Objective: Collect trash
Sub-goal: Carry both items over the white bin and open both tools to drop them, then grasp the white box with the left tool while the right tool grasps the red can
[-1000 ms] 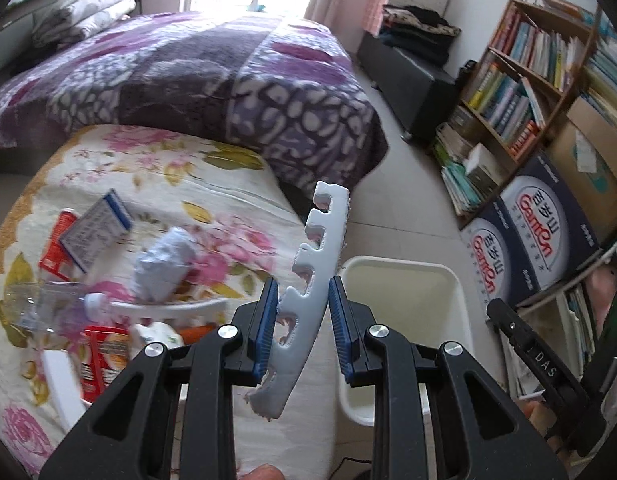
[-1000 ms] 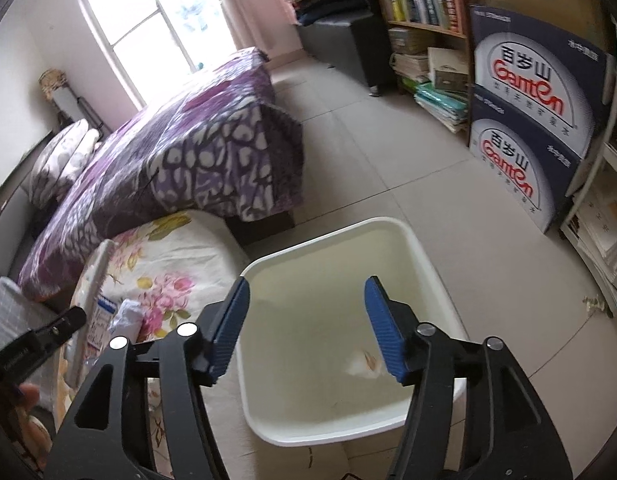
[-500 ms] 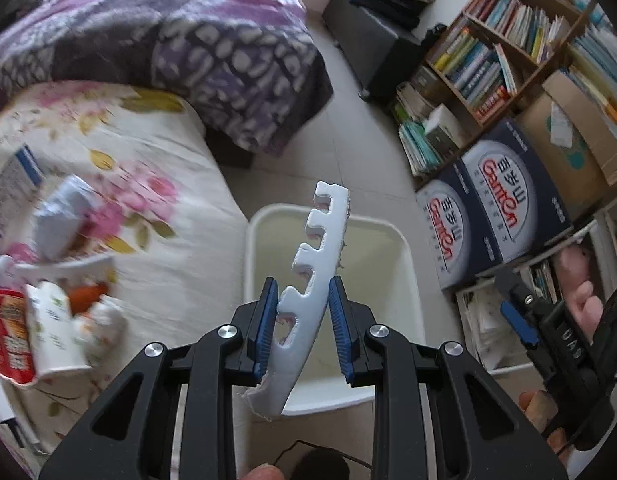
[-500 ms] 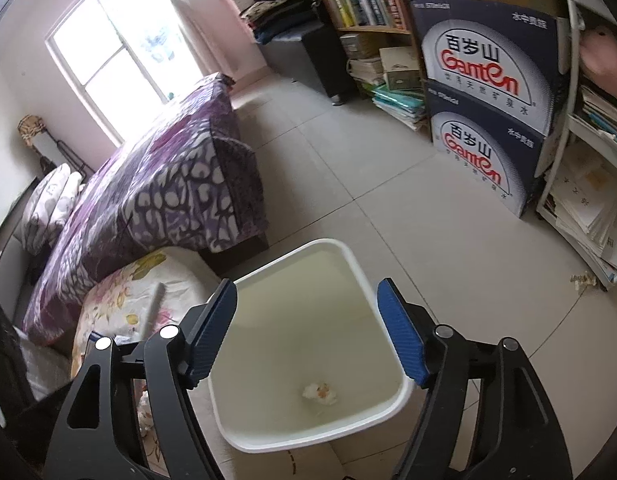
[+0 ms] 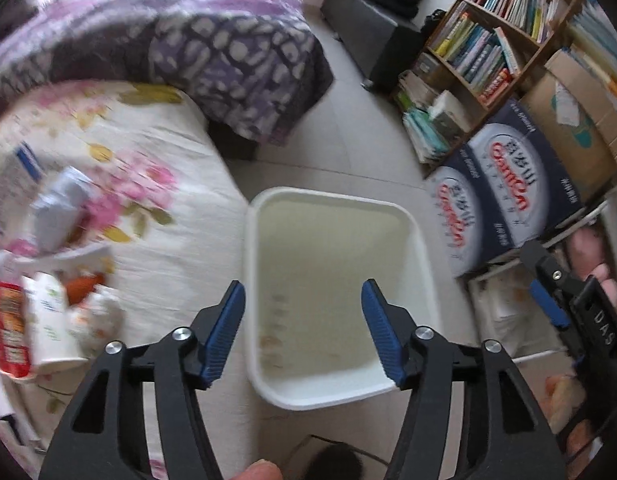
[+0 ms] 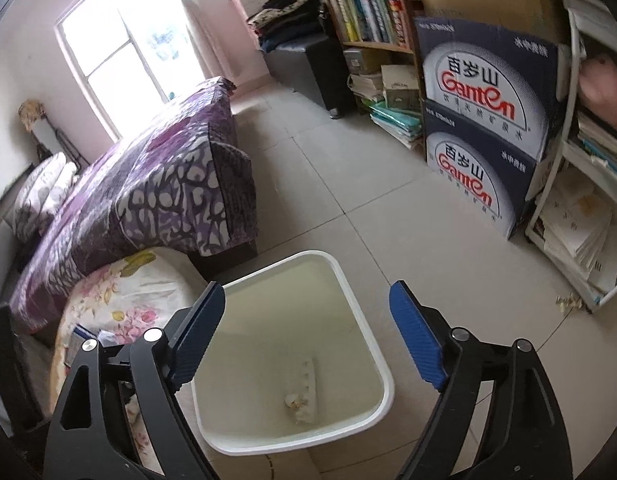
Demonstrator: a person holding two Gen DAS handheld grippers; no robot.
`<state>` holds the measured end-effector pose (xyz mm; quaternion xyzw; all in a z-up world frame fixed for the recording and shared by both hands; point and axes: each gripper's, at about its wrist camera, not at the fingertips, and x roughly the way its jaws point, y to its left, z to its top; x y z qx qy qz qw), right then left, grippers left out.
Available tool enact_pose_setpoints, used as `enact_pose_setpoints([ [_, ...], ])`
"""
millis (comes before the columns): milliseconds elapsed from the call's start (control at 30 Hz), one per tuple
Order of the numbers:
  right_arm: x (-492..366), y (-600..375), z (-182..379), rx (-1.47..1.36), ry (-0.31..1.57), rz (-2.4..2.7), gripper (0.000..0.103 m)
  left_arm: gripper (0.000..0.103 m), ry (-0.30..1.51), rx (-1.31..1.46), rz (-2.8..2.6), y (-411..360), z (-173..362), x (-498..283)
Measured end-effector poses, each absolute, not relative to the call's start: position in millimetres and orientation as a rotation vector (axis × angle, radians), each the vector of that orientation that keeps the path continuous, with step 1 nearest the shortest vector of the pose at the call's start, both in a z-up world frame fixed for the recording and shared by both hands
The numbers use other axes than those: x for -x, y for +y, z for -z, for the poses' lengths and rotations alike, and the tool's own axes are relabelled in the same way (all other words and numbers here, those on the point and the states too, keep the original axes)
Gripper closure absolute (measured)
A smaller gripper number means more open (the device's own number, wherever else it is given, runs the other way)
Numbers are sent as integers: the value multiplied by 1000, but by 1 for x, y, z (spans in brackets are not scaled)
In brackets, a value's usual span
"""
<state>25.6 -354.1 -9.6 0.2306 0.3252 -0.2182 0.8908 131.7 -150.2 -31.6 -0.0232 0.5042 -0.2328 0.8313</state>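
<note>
My left gripper [image 5: 302,312] hangs over the white bin [image 5: 328,196], its jaws opening with nothing between them. In the right wrist view a white notched foam strip [image 6: 308,380] lies on the bin's floor beside a small crumpled scrap [image 6: 293,401]. My right gripper [image 6: 306,308] also hovers above the bin [image 6: 374,348], its jaws opening wide and empty. More trash lies on the floral-covered table [image 5: 180,240] left of the bin: a white carton [image 5: 48,320], a red packet [image 5: 4,320] and a crumpled grey wrapper [image 5: 60,208].
A bed with a purple patterned cover [image 6: 148,184] stands behind the table. Stacked dark blue water boxes [image 6: 484,136], a bookshelf [image 5: 488,44] and a white rack of papers [image 6: 580,220] line the right side. Grey floor tiles [image 6: 348,184] lie between them and the bin.
The left gripper went from shut on the white foam strip to open; the strip now lies in the bin. The right jaws spread wider. Both views shifted further over the bin.
</note>
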Motion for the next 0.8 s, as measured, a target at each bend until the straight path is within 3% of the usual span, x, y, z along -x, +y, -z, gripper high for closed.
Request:
enact_pose_setpoints([
  [233, -44, -308, 9, -320, 683, 431, 12, 24, 971, -68, 269, -107, 24, -122],
  [500, -70, -255, 23, -265, 759, 320, 11, 21, 990, -154, -13, -31, 33, -119],
  [800, -92, -194, 39, -240, 845, 186, 11, 21, 1174, -140, -135, 62, 49, -115],
])
